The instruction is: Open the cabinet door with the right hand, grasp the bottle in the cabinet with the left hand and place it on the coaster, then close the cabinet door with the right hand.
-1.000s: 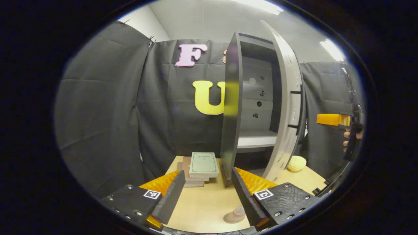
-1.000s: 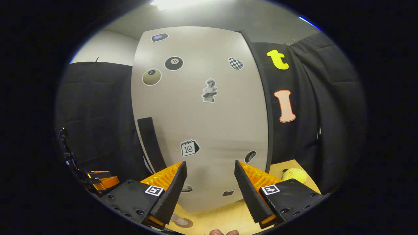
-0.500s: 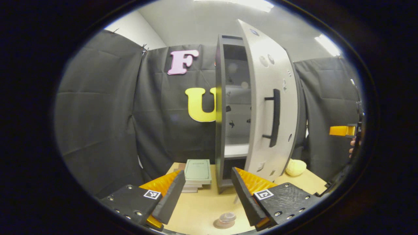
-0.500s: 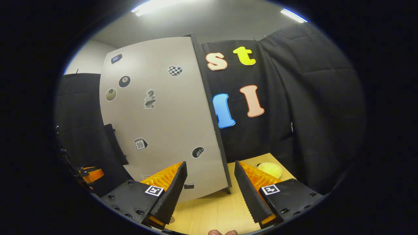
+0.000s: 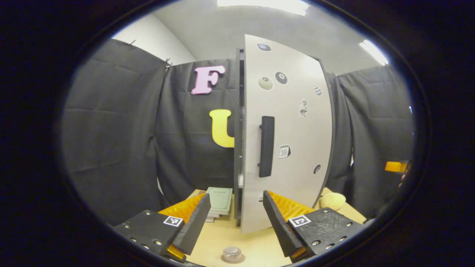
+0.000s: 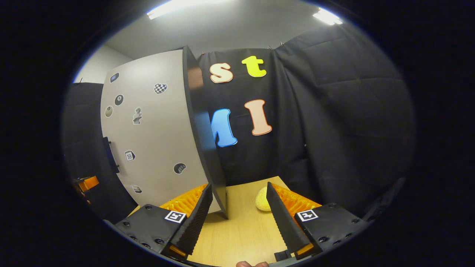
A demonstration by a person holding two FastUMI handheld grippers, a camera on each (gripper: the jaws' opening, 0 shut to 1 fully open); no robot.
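Nearest the left gripper, whose jaws stood parted and held nothing, the bottle sat on the coaster on the wooden table, low between the fingers. Beyond it lay a stack of books beside the cabinet. Cabinet door nearly closed, a narrow gap at its handle edge. Right gripper likewise spread and empty, apart from the door; a yellow soft object lay on the table past it.
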